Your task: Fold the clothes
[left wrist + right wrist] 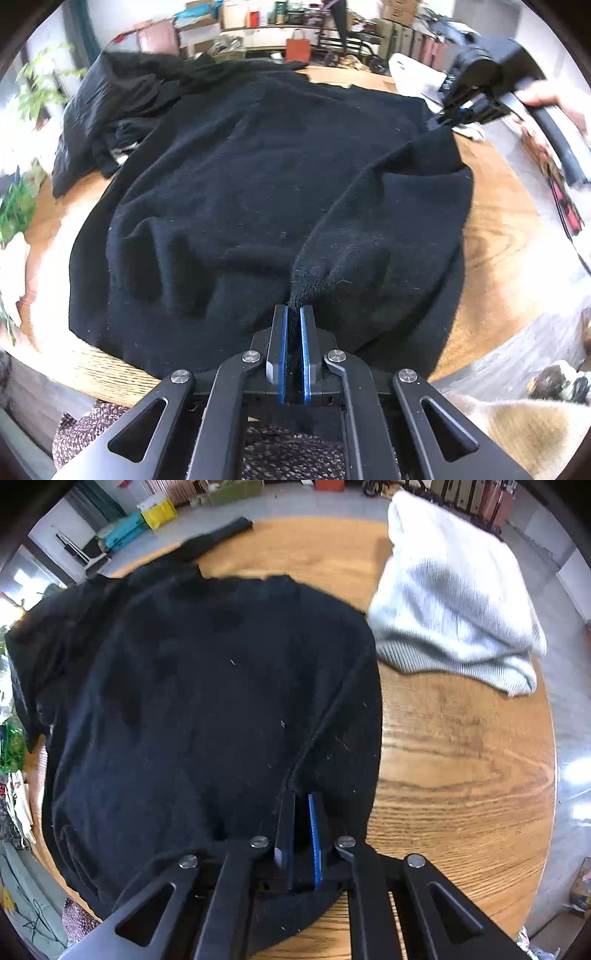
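Closest to the left wrist camera, the left gripper is clenched on the ribbed cuff of a black sweater; the knit is bunched between the 2 blue pads, and the sleeve runs up and to the right from there across the garment's body.

Sweater position: spread over a round wooden table, covering most of its middle, with the near hem hanging over the table edge. More dark clothing is heaped at its far left side, touching it.

Right gripper: in its own view the jaws stand nearly together with black fabric bunched between them at a seam of the sweater, so it is grasping the garment. In the left wrist view this gripper sits at the sweater's far right corner, fabric pulled up to its tip, with a person's hand on its handle.

Other items: a folded white knitted garment lies on the table just beside the sweater's right edge. A speckled knit fabric shows below the left gripper, off the table edge. Background is cluttered and blurred.
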Demonstrator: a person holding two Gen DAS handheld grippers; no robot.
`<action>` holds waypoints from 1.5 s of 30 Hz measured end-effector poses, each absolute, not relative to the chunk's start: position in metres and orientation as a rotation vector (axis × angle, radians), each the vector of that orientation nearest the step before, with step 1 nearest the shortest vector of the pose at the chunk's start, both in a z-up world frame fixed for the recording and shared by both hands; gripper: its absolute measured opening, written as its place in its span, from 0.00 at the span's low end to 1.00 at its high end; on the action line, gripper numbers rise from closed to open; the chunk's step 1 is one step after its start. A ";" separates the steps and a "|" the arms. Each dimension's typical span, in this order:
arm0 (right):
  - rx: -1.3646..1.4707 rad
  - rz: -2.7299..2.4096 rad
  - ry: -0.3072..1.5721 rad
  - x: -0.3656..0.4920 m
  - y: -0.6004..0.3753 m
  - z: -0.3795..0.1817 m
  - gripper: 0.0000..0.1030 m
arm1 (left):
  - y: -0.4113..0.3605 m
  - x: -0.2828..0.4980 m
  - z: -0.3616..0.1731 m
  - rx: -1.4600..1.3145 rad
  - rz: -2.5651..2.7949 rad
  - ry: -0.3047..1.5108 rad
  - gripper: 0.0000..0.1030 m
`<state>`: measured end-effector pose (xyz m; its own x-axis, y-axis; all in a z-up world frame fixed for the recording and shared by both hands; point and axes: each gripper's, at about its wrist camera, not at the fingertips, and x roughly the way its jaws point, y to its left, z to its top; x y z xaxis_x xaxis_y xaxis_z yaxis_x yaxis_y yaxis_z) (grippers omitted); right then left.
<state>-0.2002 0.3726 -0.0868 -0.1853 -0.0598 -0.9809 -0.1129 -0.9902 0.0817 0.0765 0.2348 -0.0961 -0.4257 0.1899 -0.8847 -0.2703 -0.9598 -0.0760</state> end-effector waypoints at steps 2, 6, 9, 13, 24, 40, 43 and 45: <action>-1.944 2.428 0.195 -0.203 0.367 -0.074 0.06 | 0.219 0.066 -0.094 -1.513 2.444 0.016 0.06; -1.869 2.525 0.217 -0.222 0.352 -0.047 0.03 | 0.170 0.047 -0.086 -1.523 2.496 -0.198 0.06; -1.836 2.593 0.206 -0.237 0.335 -0.036 0.03 | 0.141 0.041 -0.085 -1.536 2.536 -0.276 0.06; -1.891 2.595 0.185 -0.246 0.318 -0.046 0.10 | 0.144 0.044 -0.100 -1.608 2.527 -0.194 0.06; -1.981 2.486 0.416 -0.194 0.376 -0.067 0.56 | 0.152 0.046 -0.110 -1.667 2.502 -0.145 0.07; -1.890 2.614 0.939 -0.150 0.391 -0.105 0.29 | 0.158 0.053 -0.115 -1.687 2.486 -0.193 0.07; -1.865 2.598 0.981 -0.156 0.393 -0.125 0.29 | 0.159 0.053 -0.115 -1.694 2.482 -0.198 0.07; -1.856 2.579 0.990 -0.158 0.395 -0.131 0.30 | 0.161 0.053 -0.115 -1.698 2.483 -0.187 0.07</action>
<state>-0.1583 0.3948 -0.1314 -0.3660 -0.4731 -0.8014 -0.1848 -0.8070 0.5608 0.0532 0.1606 -0.1150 -0.3599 0.1745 -0.9165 -0.0354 -0.9842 -0.1735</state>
